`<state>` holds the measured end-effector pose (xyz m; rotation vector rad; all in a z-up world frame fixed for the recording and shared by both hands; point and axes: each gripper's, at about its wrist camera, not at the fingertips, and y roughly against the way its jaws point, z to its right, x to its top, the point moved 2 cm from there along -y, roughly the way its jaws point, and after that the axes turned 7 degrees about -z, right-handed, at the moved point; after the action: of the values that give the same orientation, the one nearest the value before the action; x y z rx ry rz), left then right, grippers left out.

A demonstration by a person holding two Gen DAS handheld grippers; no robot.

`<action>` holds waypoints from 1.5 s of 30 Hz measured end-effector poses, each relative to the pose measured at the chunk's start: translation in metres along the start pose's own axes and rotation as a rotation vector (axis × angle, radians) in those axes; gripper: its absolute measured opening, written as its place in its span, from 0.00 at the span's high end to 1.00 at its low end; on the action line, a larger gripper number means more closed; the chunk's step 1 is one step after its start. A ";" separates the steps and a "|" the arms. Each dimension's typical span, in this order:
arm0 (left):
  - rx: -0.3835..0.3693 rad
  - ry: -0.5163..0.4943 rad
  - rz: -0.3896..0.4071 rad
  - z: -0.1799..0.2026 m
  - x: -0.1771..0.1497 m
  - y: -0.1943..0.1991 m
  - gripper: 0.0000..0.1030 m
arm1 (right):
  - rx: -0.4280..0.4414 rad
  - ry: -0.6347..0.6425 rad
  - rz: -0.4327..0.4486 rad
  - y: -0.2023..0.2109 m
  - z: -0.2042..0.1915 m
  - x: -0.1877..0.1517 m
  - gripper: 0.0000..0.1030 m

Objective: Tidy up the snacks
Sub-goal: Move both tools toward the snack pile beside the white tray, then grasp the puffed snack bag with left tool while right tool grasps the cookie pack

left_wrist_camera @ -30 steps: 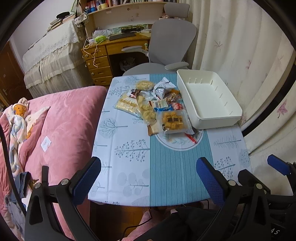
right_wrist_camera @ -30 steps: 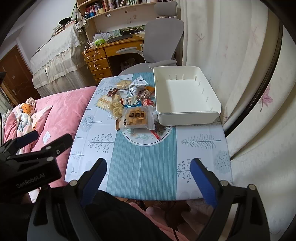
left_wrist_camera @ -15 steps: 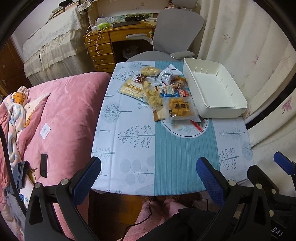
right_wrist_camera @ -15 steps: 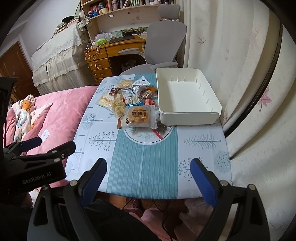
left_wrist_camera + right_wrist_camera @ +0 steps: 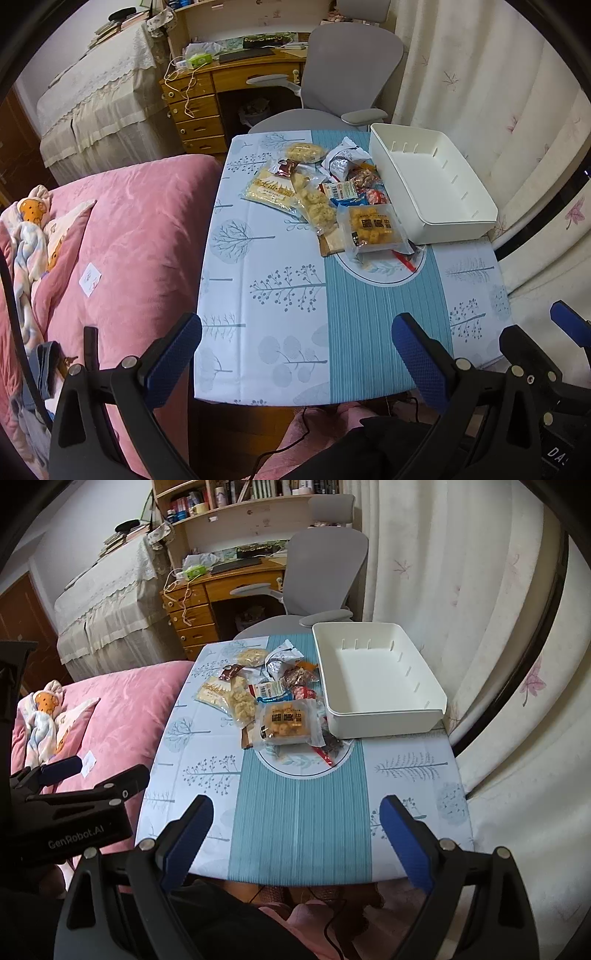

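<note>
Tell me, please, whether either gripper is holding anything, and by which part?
Nothing is held: left gripper and right gripper are open, short of the snacks.

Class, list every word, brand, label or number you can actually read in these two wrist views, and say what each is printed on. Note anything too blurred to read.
"GenRobot.AI": on the black body of the left hand-held gripper, seen from the right wrist view.
"DA", cut off by the frame edge: on the black gripper housing at the lower right of the left wrist view.
Large characters on the yellow snack packet: too blurred to read.
Barcode label on the small white packet: too small to read.
</note>
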<state>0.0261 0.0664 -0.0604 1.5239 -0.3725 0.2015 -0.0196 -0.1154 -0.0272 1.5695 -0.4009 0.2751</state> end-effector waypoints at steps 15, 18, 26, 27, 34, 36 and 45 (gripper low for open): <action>-0.053 -0.060 -0.022 -0.007 0.014 -0.019 0.01 | -0.081 -0.077 0.046 0.003 -0.016 -0.008 0.10; -0.045 -0.080 -0.014 -0.004 0.019 -0.022 0.01 | -0.082 -0.079 0.047 0.001 -0.017 -0.007 0.10; -0.061 -0.083 -0.003 -0.006 0.046 -0.033 0.01 | -0.054 -0.099 0.050 -0.010 -0.016 0.007 0.10; -0.058 -0.080 0.000 -0.007 0.051 -0.036 0.01 | -0.047 -0.099 0.049 -0.014 -0.016 0.011 0.10; -0.038 -0.082 -0.020 -0.006 0.088 -0.063 0.01 | 0.006 -0.104 0.015 -0.049 -0.013 0.044 0.10; -0.046 -0.070 -0.018 -0.008 0.103 -0.073 0.01 | 0.022 -0.103 0.004 -0.060 -0.012 0.053 0.10; -0.083 0.001 -0.105 -0.008 0.153 -0.137 0.01 | 0.040 -0.059 0.006 -0.116 -0.010 0.095 0.10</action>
<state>0.2179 0.0522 -0.1333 1.4570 -0.2960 0.1027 0.1155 -0.1125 -0.0925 1.6184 -0.4484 0.2432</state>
